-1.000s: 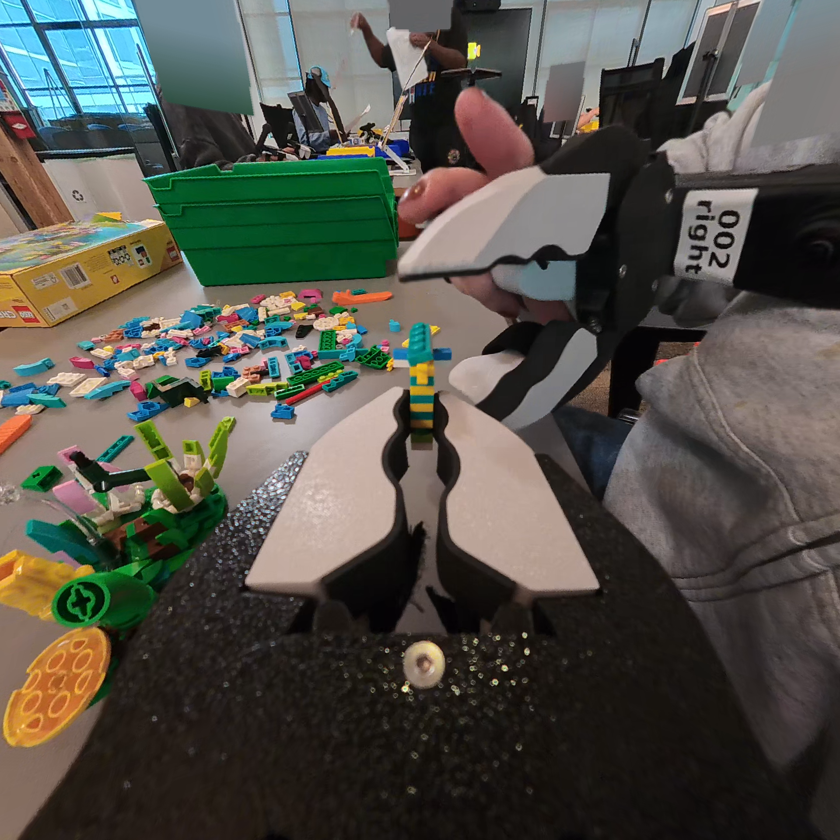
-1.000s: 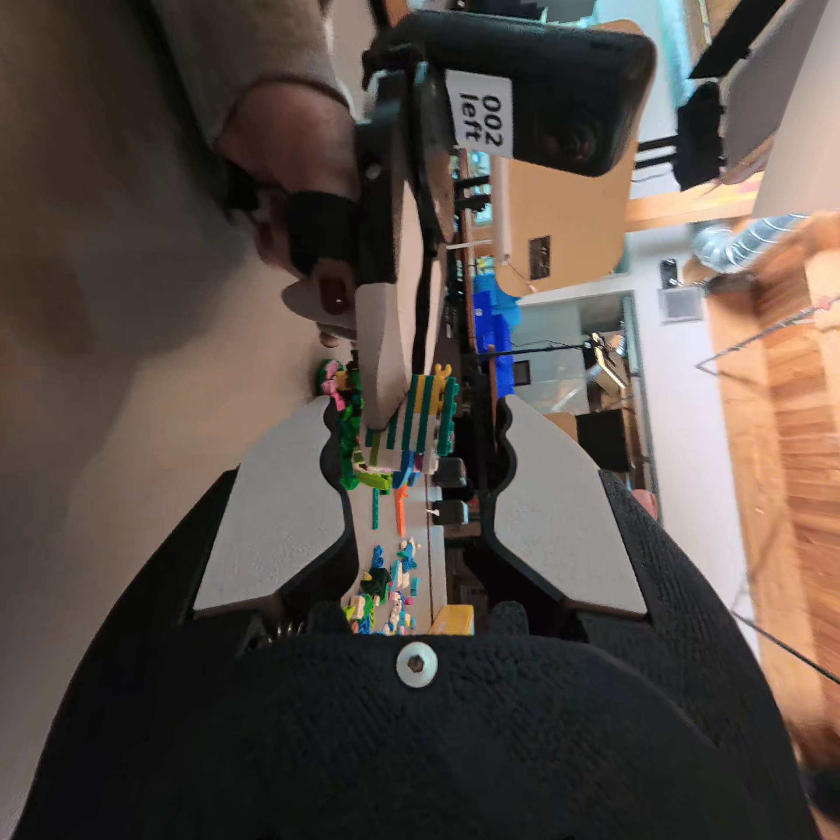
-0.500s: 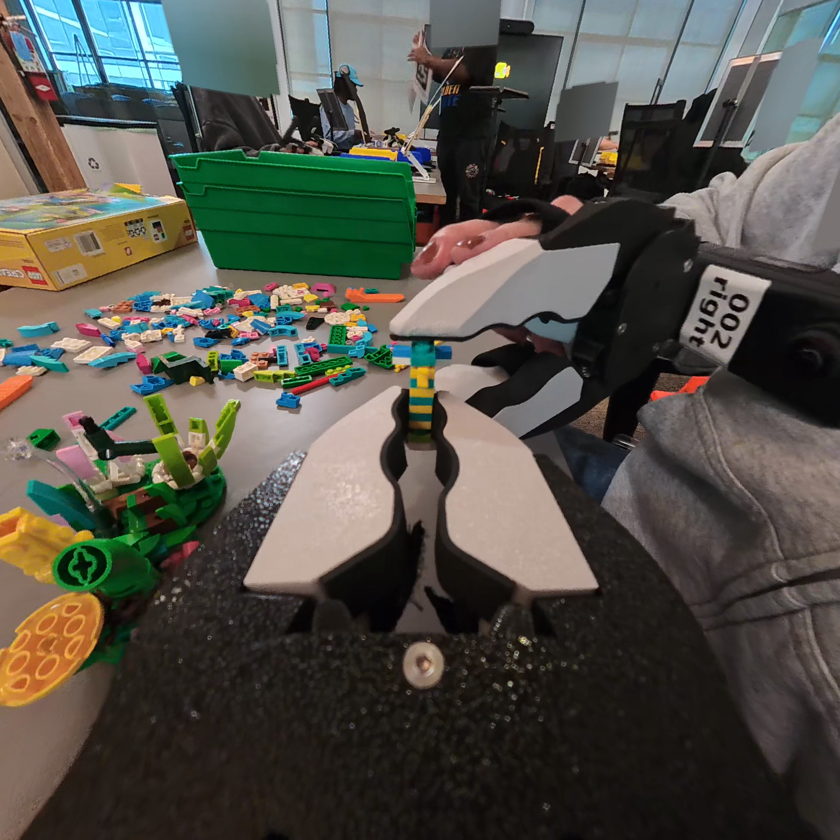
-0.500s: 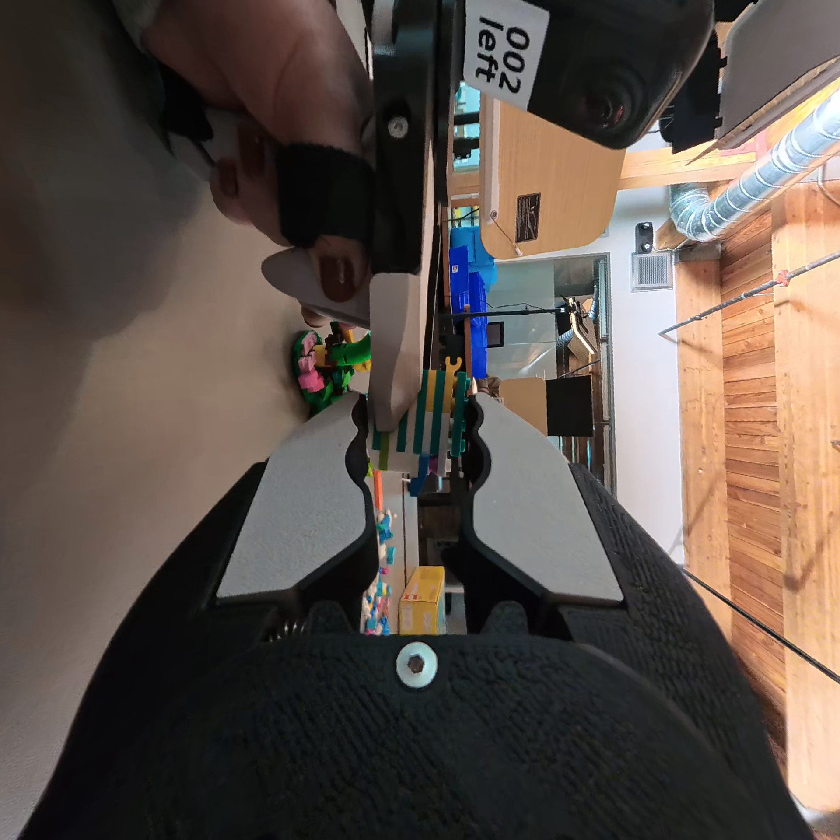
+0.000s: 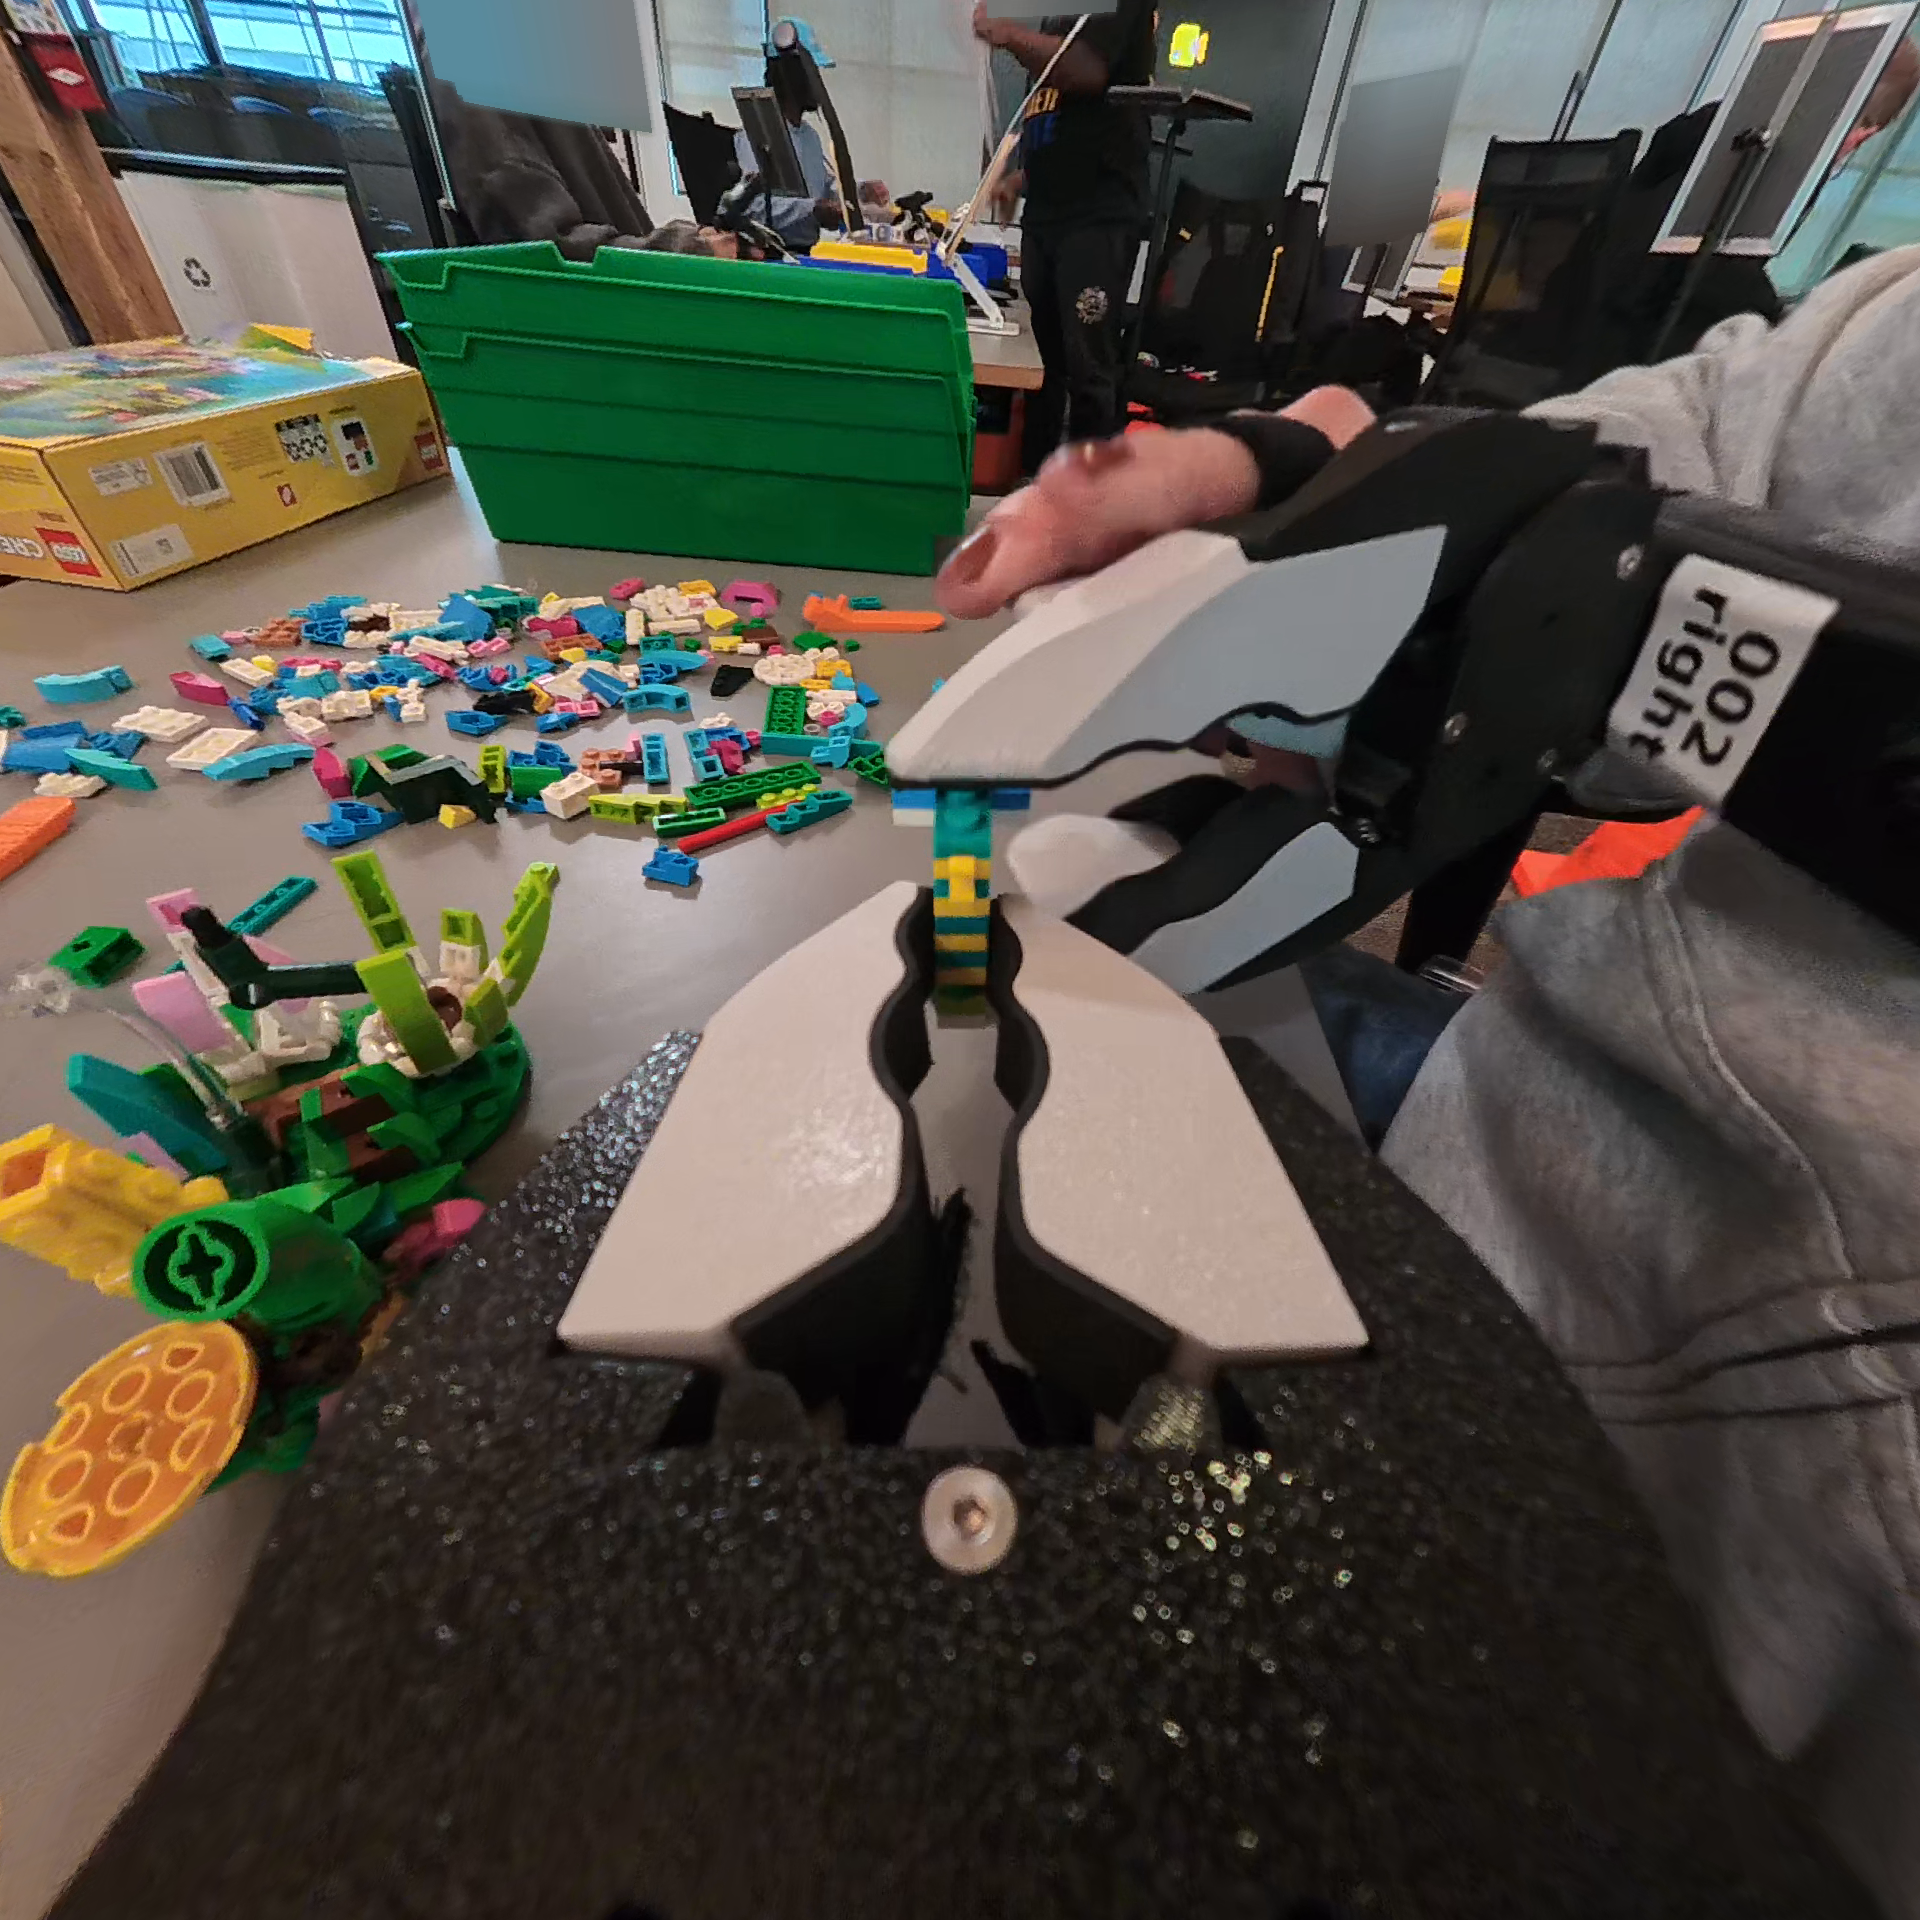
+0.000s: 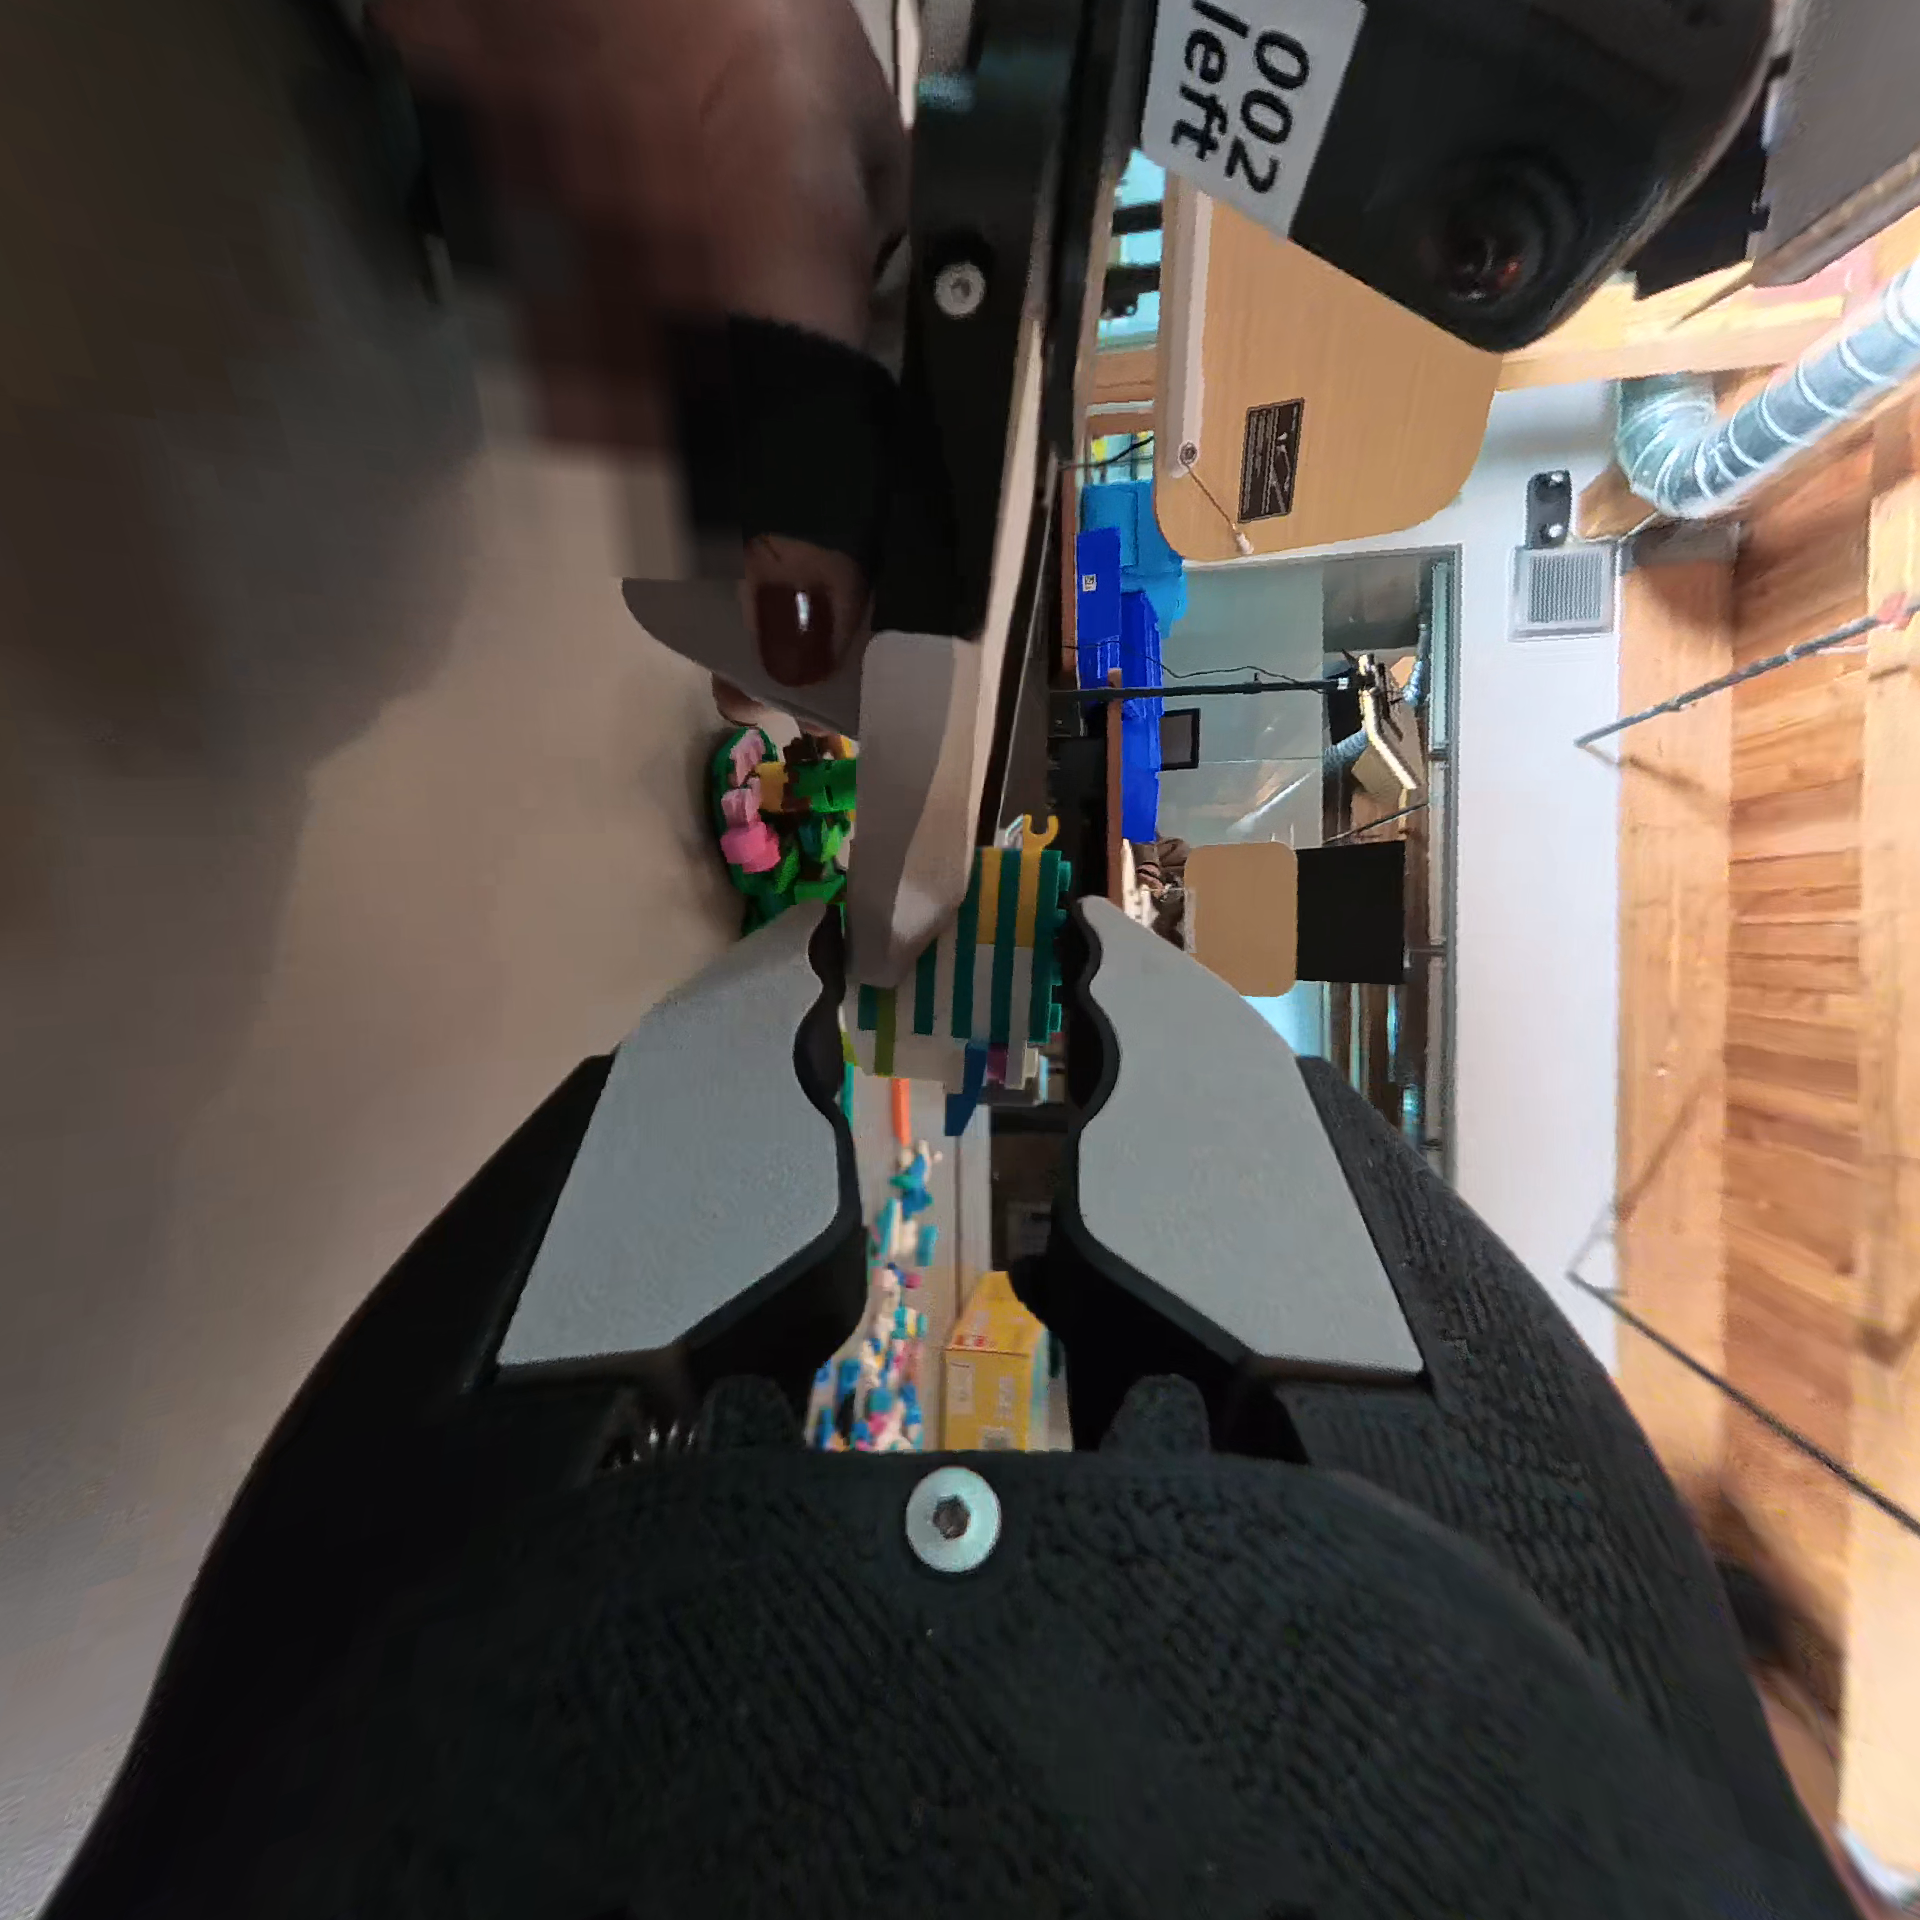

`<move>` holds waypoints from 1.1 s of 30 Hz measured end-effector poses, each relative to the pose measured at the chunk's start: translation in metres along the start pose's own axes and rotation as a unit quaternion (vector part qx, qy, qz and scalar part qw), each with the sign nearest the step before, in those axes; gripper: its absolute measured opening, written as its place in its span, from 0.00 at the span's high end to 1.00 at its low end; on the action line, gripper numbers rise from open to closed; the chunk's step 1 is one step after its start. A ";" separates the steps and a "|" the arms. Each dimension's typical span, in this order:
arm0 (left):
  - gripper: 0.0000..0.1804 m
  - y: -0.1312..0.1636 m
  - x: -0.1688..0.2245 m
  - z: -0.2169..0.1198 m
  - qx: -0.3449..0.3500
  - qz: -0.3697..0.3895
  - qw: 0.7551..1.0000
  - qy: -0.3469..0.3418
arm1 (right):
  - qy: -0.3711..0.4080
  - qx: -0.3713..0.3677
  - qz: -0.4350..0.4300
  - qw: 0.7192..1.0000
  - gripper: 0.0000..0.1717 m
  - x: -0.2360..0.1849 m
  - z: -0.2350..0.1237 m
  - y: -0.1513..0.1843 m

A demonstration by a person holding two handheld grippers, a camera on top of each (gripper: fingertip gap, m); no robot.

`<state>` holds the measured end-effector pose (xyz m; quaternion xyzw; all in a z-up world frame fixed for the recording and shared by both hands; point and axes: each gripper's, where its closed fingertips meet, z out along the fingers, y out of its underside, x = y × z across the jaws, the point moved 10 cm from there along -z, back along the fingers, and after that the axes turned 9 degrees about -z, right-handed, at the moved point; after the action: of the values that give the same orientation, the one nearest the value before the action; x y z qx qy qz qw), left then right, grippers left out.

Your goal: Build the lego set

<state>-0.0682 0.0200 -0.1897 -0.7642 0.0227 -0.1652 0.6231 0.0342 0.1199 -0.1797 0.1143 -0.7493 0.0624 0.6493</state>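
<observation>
The left tool (image 5: 961,920) is clamping the lower part of a small flat build of teal, yellow and white striped plastic bricks (image 5: 958,842), with both grey fingers pressing on its broad faces and the build standing upright out of the fingertips, clear of the grey surface (image 5: 644,966). The right tool (image 6: 956,935) is coming in from the side, turned on edge, and is closing across the same build along its length: one finger (image 5: 1091,686) is lying on the top end, on the blue and white pieces there, and the other finger (image 5: 1081,852) is sitting lower down, just beside the left tool's fingertip. In the right wrist view the studded edge is touching one pad, while contact at the other pad is harder to judge because the left tool's finger is overlapping it. A hand (image 5: 1101,509) in a grey sleeve is gripping the right tool. Below and to the left a green plant-like brick model with lime leaves and a yellow round plate (image 5: 312,1091) is standing on the surface; farther off are a scatter of loose coloured bricks (image 5: 520,707), stacked green plastic bins (image 5: 707,416) and a yellow cardboard box (image 5: 187,457).
</observation>
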 end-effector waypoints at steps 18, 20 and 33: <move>0.95 -0.017 0.004 0.022 0.027 0.107 0.989 -0.099 | 0.289 -0.096 0.497 0.813 0.93 -0.003 -0.061 0.207; 0.95 -0.021 0.002 0.032 0.033 0.113 0.987 -0.106 | 0.303 -0.109 0.505 0.801 0.97 -0.004 -0.051 0.231; 0.95 -0.022 -0.028 0.083 0.061 0.098 0.989 -0.091 | 0.283 -0.075 0.513 0.807 1.00 -0.017 -0.030 0.256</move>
<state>-0.0754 0.1107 -0.1885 -0.7305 0.0305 -0.0345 0.6814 0.0006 0.3760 -0.1782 -0.3584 -0.4844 0.3599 0.7123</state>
